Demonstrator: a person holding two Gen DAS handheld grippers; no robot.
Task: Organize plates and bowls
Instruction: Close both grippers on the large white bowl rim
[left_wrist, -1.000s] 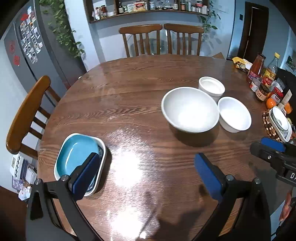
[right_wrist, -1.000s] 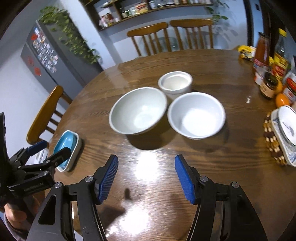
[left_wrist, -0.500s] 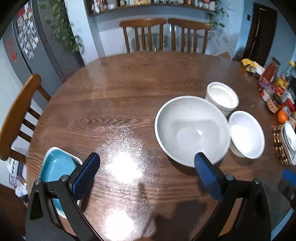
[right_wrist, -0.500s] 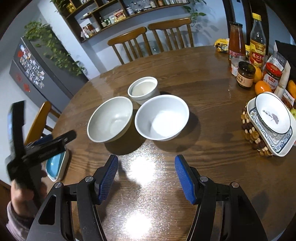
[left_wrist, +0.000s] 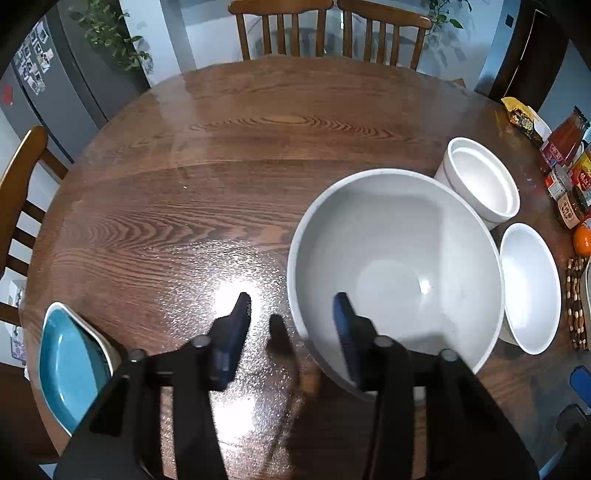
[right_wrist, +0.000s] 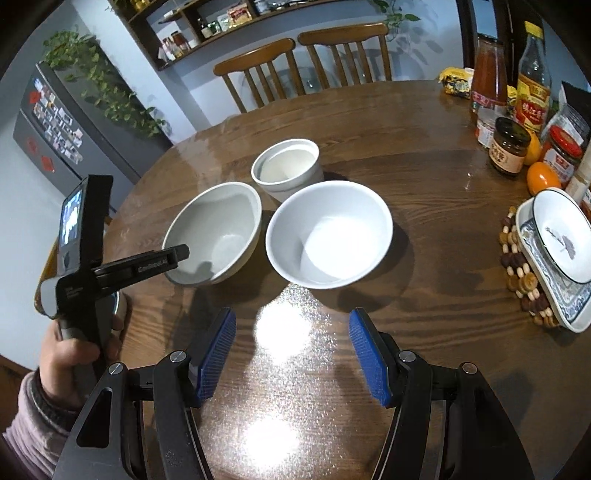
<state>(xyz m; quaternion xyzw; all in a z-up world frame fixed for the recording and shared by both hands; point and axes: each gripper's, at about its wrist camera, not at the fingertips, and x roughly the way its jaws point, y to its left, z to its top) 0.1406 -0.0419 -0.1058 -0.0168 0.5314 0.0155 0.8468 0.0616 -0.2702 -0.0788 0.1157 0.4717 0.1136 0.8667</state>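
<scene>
A large grey bowl (left_wrist: 395, 266) stands on the round wooden table (left_wrist: 240, 155), also in the right wrist view (right_wrist: 218, 236). My left gripper (left_wrist: 291, 325) straddles its near rim, one finger inside and one outside, jaws partly closed with a gap still showing. It appears in the right wrist view (right_wrist: 177, 254). A white bowl (right_wrist: 328, 240) and a white straight-sided bowl (right_wrist: 286, 170) stand beside it. A blue dish (left_wrist: 70, 362) sits at the table's left edge. My right gripper (right_wrist: 291, 350) is open and empty above the table in front of the white bowl.
Sauce bottles, jars and oranges (right_wrist: 517, 122) crowd the right side. A patterned plate with a small white dish (right_wrist: 557, 236) rests on a beaded trivet. Wooden chairs (right_wrist: 303, 66) stand at the far side and one (left_wrist: 18, 177) at the left.
My left gripper moved forward and right to the grey bowl's rim and narrowed its jaws around it. My right gripper drew a little closer to the white bowl and stayed open.
</scene>
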